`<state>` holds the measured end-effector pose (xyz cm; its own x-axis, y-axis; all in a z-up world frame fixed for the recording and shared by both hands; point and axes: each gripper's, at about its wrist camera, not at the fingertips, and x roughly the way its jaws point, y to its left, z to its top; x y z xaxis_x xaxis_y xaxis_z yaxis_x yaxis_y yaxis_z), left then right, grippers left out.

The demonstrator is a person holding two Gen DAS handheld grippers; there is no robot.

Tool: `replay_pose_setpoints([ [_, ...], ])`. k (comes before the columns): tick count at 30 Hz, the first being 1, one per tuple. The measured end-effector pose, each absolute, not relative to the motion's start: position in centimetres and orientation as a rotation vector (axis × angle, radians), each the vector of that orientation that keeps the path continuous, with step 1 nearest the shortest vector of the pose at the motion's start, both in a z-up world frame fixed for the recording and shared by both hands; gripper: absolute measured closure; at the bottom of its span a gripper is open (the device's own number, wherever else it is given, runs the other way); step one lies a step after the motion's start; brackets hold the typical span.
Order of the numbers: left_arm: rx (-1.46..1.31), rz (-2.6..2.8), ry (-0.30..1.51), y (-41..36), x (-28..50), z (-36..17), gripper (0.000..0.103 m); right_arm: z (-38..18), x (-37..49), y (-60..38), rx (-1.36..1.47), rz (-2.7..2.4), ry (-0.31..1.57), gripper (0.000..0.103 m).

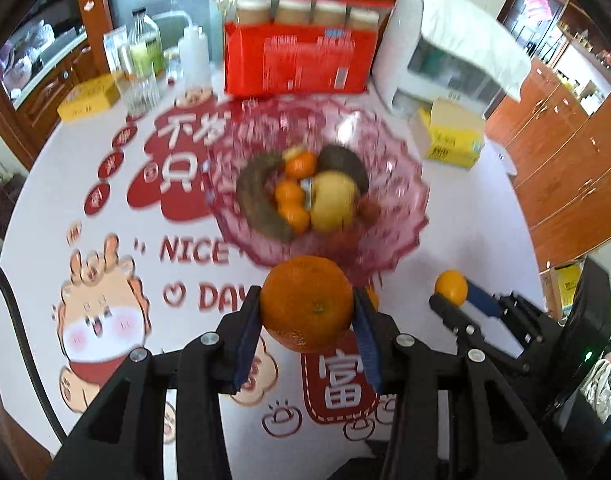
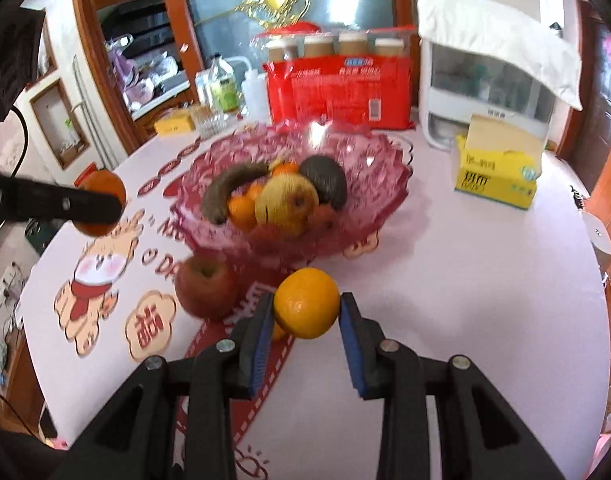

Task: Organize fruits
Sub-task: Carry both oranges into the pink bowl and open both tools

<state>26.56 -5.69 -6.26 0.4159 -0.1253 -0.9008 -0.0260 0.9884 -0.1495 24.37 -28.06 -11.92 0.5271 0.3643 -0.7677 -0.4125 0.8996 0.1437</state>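
Observation:
My left gripper is shut on a large orange and holds it above the table, just in front of the pink glass bowl. My right gripper is shut on a smaller orange, also in front of the bowl. The bowl holds a dark banana, a yellow apple, an avocado and small oranges. A red apple lies on the table left of my right gripper. In the left wrist view the right gripper shows with its orange. In the right wrist view the left gripper's orange shows at the far left.
A red carton of cups, a white appliance under a cloth, a yellow tissue box, bottles and a yellow box stand behind the bowl. The round table has a printed cloth. Wooden cabinets are at the right.

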Motion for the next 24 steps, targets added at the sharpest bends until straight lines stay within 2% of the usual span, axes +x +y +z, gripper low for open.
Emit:
replay_pose_setpoints([
  [4,-0.123,-0.091,1.105,-5.0,28.1,-4.6,0.060,-10.9,25.0,-27.5,-0.017,0.416,0.872,0.070],
  [11,-0.013,-0.155,1.110,-4.7,30.7,-4.9,0.060,-10.6,26.5,-26.2,0.059,0.341,0.832,0.070],
  [24,-0.048,-0.226,1.186,-4.1,35.7,-10.5,0.060,-13.6,28.9,-24.5,0.141,0.339,0.871,0.070],
])
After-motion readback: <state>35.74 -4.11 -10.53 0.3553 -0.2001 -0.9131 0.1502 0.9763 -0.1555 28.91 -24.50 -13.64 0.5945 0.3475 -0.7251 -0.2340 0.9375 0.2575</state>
